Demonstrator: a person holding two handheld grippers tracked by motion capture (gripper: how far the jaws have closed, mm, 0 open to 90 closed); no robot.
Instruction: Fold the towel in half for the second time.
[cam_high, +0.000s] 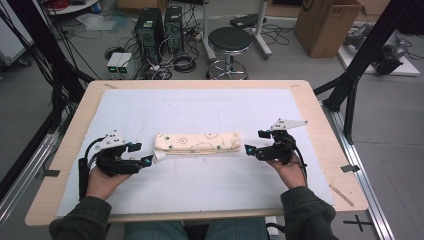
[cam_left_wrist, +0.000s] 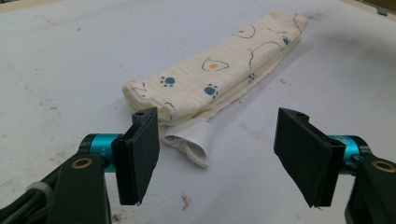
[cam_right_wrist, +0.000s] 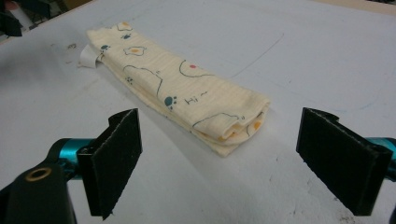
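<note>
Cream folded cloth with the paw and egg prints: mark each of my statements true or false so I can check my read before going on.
1. The cream folded cloth with paw and egg prints lies flat on the white table cover. True.
2. The left gripper is clamped on the cloth's end. False: its jaws stand open, nothing pressed between them.
3. A white label sticks out at the cloth end nearest the left gripper. True.
4. The right gripper holds the cloth lifted off the table. False: its jaws are open, just short of the cloth's folded end.
5. The cloth is spread out in a single layer. False: it is folded into a long narrow strip of several layers.
</note>
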